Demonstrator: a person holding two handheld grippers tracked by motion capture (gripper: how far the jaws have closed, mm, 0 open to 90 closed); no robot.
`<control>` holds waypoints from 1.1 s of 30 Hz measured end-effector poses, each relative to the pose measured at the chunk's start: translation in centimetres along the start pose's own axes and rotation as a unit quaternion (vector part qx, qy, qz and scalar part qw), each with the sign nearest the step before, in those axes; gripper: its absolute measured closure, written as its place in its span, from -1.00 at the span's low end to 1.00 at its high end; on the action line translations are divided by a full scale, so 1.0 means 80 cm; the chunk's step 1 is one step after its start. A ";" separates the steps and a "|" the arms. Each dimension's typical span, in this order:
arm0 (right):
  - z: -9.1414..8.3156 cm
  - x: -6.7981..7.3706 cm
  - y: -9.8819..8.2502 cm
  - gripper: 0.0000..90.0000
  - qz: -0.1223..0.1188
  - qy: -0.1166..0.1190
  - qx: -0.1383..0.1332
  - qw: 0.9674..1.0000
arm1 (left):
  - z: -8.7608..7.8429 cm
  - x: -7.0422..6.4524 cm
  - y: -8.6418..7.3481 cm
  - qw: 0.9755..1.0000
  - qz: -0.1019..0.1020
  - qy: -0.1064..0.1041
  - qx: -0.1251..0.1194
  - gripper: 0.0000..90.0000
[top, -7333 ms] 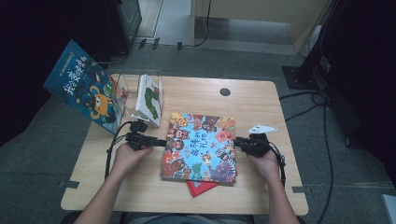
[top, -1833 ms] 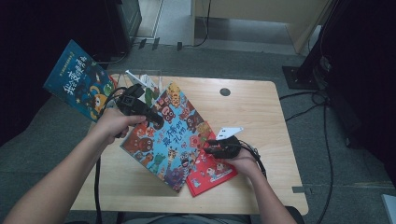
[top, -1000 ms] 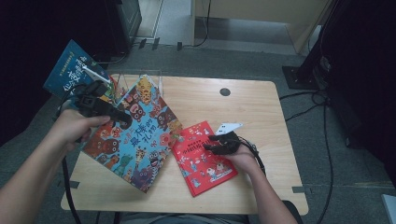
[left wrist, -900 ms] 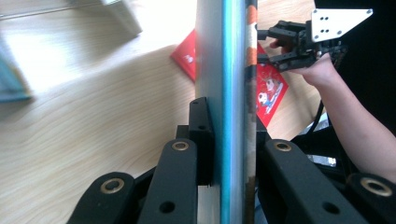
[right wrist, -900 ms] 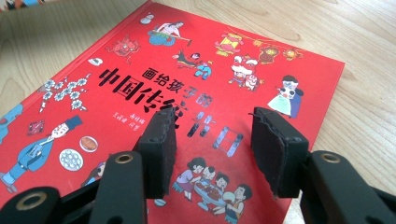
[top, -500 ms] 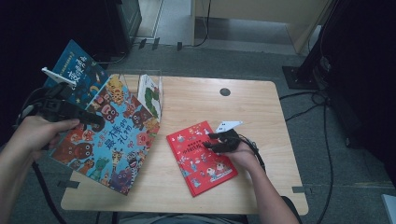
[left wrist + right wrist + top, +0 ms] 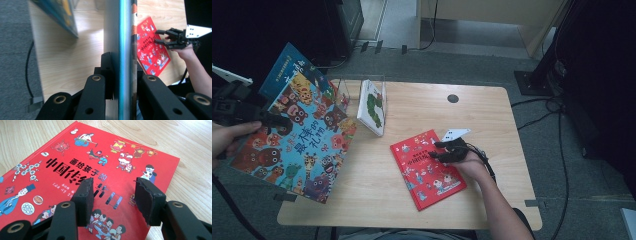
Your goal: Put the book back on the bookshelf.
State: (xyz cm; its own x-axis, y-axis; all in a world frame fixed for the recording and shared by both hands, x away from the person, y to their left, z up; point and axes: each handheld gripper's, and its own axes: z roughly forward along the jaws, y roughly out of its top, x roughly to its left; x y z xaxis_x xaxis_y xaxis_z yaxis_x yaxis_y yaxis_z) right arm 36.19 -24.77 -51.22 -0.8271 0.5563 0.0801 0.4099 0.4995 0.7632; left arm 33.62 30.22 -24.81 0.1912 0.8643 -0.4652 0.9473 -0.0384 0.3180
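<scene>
Now we hold the big blue picture book (image 7: 299, 135) in our left gripper (image 7: 272, 120). It is lifted off the wooden table (image 7: 492, 115) and hangs tilted over the table's left edge, its cover with cartoon animals turned up toward the high camera. In the left gripper view we see the book's edge (image 7: 123, 50) standing straight between the two black jaws, which are pressed on it from both sides, so the claw is pinching the book.

Just behind the held book stands another blue book (image 7: 287, 62), leaning at the far left corner, and beside it a clear stand (image 7: 362, 82) with a white book with a green caterpillar (image 7: 372, 106) upright in it.

Near the middle of the table a red book (image 7: 427, 167) lies flat, a little turned. Our right gripper (image 7: 437, 150) rests over its upper right part. In the right gripper view its jaws are spread apart above the red cover (image 7: 82, 165), with nothing between the pads (image 7: 85, 200), and they grip nothing.

Black cables (image 7: 557, 130) lie on the grey floor to the right of the table.
</scene>
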 end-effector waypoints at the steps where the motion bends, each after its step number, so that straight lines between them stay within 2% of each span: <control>1: 0.000 0.000 0.000 0.09 0.000 0.000 0.001 1.000 | -0.004 0.003 0.000 1.000 -0.005 0.004 -0.005 0.80; 7: 0.002 0.000 0.001 0.09 -0.002 -0.001 -0.002 1.000 | -0.029 0.016 0.007 0.999 -0.024 0.012 -0.021 0.79; 12: 0.003 0.001 0.002 0.09 -0.002 -0.004 -0.001 1.000 | -0.043 0.021 0.025 0.999 -0.037 0.017 -0.034 0.79; 17: 0.004 0.003 0.002 0.06 0.001 -0.004 -0.002 1.000 | -0.047 0.029 0.046 0.997 -0.056 0.022 -0.041 0.79; 26: 0.003 0.007 0.000 0.05 -0.002 -0.006 -0.006 1.000 | -0.052 0.029 0.065 0.997 -0.057 0.035 -0.041 0.79; 30: 0.003 0.010 -0.001 0.05 -0.005 -0.009 -0.007 1.000 | -0.046 0.028 0.080 0.997 -0.055 0.039 -0.045 0.78; 33: 0.004 0.013 -0.002 0.05 -0.004 -0.011 -0.009 1.000 | -0.040 0.035 0.092 0.996 -0.070 0.039 -0.049 0.79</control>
State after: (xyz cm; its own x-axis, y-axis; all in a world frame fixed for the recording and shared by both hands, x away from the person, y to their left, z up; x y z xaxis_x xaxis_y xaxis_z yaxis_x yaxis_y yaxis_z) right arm 35.39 -24.09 -51.44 -0.8211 0.5676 0.0596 0.3961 0.4916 0.7755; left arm 40.31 33.94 -21.13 0.0349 0.8941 -0.4465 0.9330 0.1310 0.3352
